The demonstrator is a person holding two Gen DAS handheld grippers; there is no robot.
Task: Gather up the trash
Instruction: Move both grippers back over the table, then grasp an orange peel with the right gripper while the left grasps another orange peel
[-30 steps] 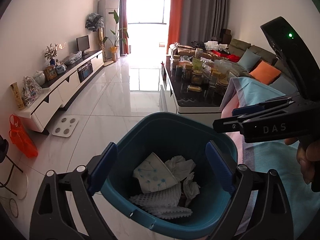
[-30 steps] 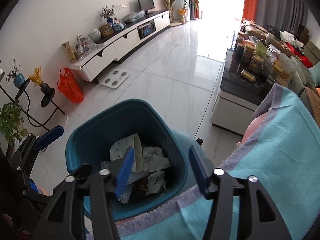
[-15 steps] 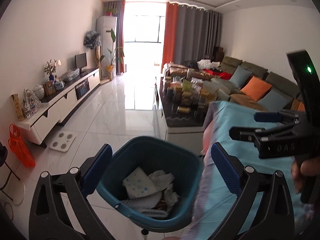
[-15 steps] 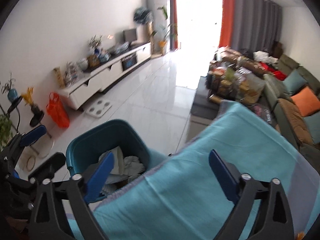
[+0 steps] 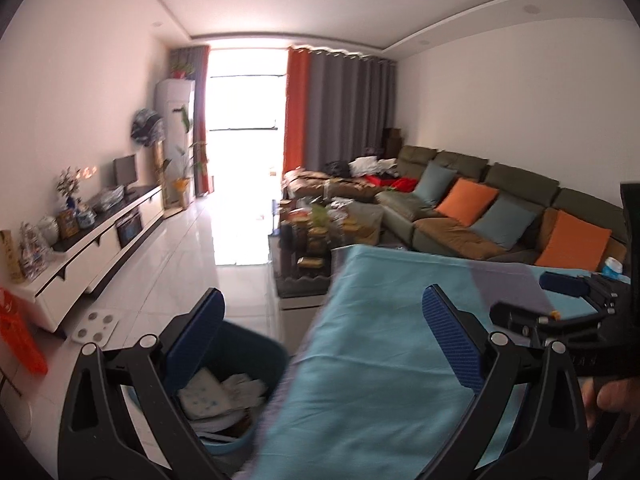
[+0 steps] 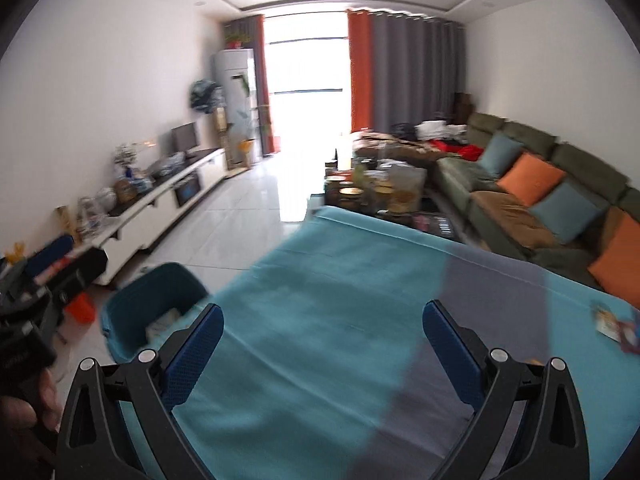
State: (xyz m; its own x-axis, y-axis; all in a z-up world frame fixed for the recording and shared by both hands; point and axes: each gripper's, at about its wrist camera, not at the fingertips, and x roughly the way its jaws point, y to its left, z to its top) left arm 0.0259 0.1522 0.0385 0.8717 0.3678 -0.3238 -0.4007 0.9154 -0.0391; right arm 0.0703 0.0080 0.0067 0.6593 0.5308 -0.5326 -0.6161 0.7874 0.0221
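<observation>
Living room w/ glossy white tile floor (image 5: 188, 264), bright window at far end, orange + grey curtains. Long green sofa (image 5: 492, 216) along right wall w/ orange and blue cushions; white TV unit (image 5: 104, 248) along left wall. Teal cloth-covered table (image 6: 340, 320) filling foreground, grey stripe across its right part. Dark coffee table (image 5: 308, 256) beyond table's far edge, crowded w/ jars, too blurred to name. Teal trash bin (image 5: 256, 348) on floor just off table's left edge, holding crumpled white paper + a dotted wrapper (image 5: 204, 396). Small colourful wrappers (image 6: 616, 324) near table's right edge, blurred. Left gripper (image 5: 324, 344) over table's left edge and bin, jaws spread wide, nothing between. Right gripper (image 6: 324, 352) over tabletop, jaws just been opening, now wide, nothing between.
</observation>
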